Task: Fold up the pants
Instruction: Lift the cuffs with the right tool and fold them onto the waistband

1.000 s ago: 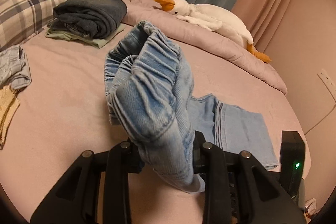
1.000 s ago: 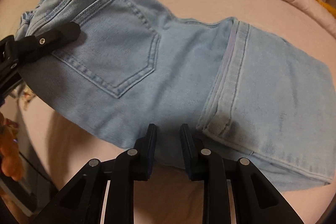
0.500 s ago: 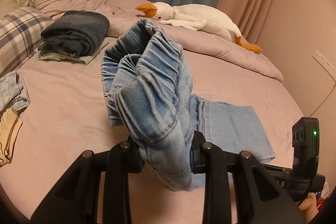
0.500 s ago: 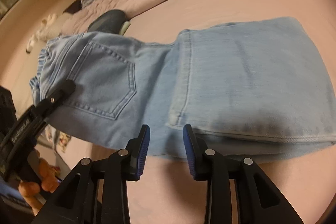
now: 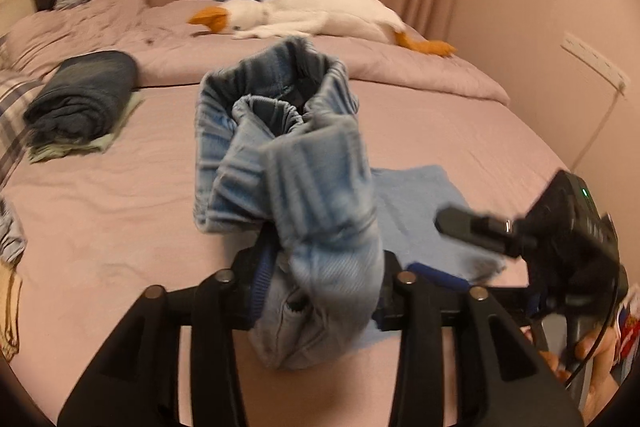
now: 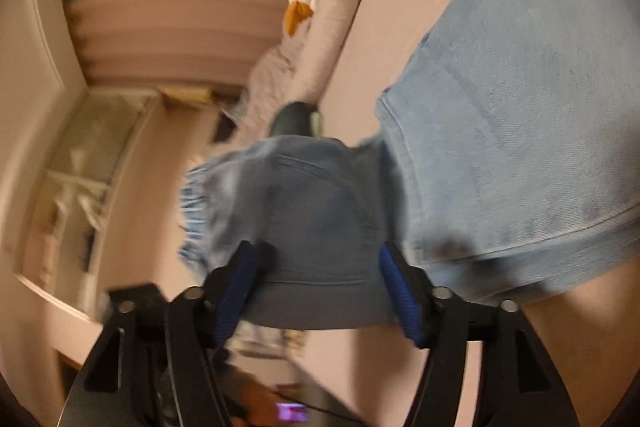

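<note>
The pants (image 5: 320,227) lie on the pink bed (image 5: 120,227), legs already folded flat on the right. Your left gripper (image 5: 320,291) is clamped on the bunched waist end, held up off the bed. Your right gripper (image 6: 316,287) was narrow beside the cloth 1 second ago; now it is tipped over, its 2 jaws spread wide around the seat edge. Pinch next, then fold.

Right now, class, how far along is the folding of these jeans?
Done: the leg end lies flat, folded, on the bed. In hand: the left hand-held gripper holds the bunched waistband; the right hand-held gripper is open around the seat. Left: laying the waist over.
</note>
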